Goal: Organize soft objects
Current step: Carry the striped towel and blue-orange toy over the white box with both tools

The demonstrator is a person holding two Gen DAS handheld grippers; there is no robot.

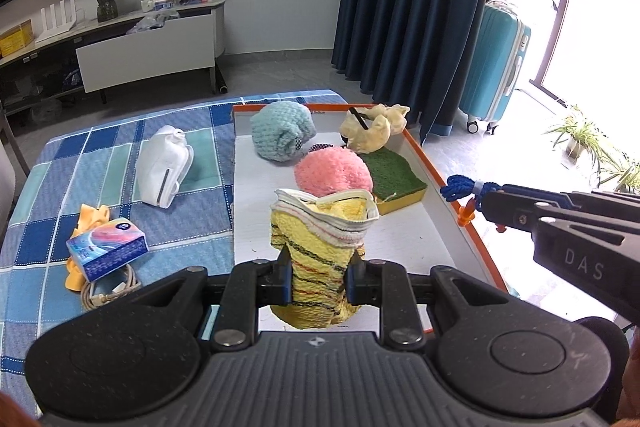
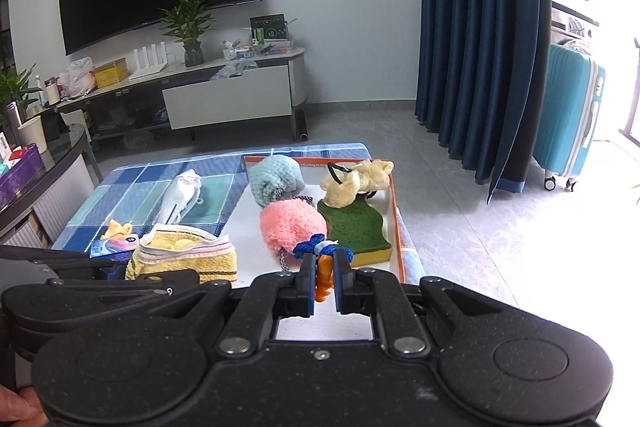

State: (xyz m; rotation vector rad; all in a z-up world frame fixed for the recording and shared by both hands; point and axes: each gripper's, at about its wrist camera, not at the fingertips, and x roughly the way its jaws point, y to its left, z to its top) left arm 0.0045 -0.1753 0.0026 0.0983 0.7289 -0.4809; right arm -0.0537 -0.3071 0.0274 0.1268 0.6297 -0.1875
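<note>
Tongs [image 2: 323, 281] pinch orange clip [image 2: 325, 277]; only left view shows cable [image 1: 108, 293]

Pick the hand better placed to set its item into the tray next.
Left, probably. The left gripper holds the yellow sock directly over the bare white floor of the tray. The right gripper, shut on a blue rope toy, sits over the tray's orange side rim.

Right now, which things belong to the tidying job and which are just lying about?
Job: yellow sock in left tool; blue rope toy in right tool; tray; pink ball; blue ball; sponge.
Lying about: tissue pack; cable; suitcase.
</note>
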